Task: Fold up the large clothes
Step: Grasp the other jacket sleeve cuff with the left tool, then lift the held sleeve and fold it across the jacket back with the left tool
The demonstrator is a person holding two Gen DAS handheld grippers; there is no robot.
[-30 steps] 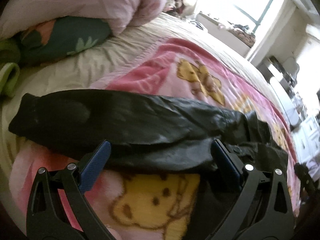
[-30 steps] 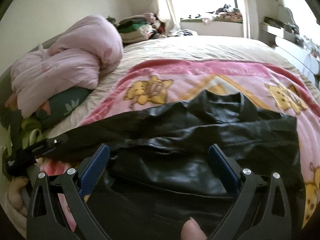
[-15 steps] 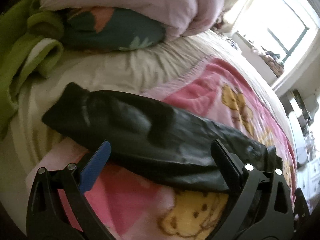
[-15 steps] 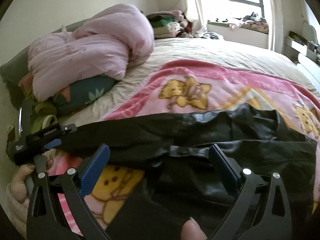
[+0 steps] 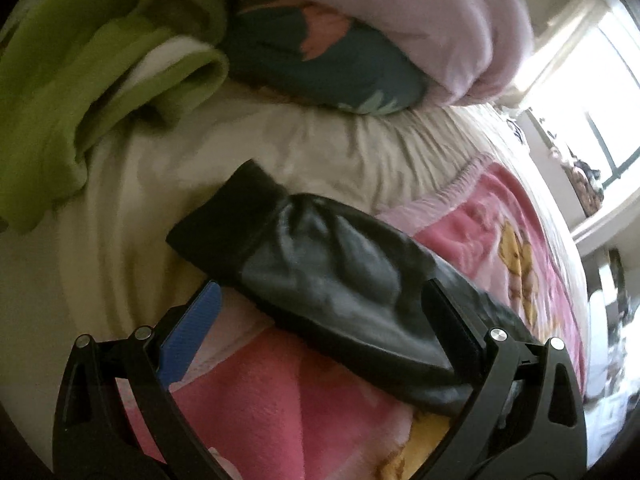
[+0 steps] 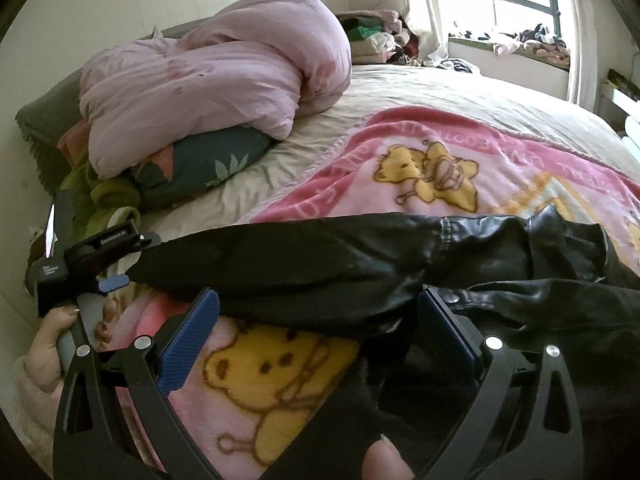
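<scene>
The black leather jacket [image 6: 460, 264] lies on the pink bear-print blanket [image 6: 400, 152]; its sleeve [image 5: 320, 264] stretches between the spread left gripper [image 5: 320, 304]; the right gripper [image 6: 318, 312] also gapes, empty.

The black leather jacket [image 6: 400, 264] runs off the frame's right edge; the green fleece [image 5: 80, 92] is motion-blurred.

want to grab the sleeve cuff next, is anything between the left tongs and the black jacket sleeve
Nothing visible is. The left tongs stand open right at the black jacket sleeve, whose cuff lies bare on the cream sheet. The green garment and pillow lie farther back, off the path.
</scene>
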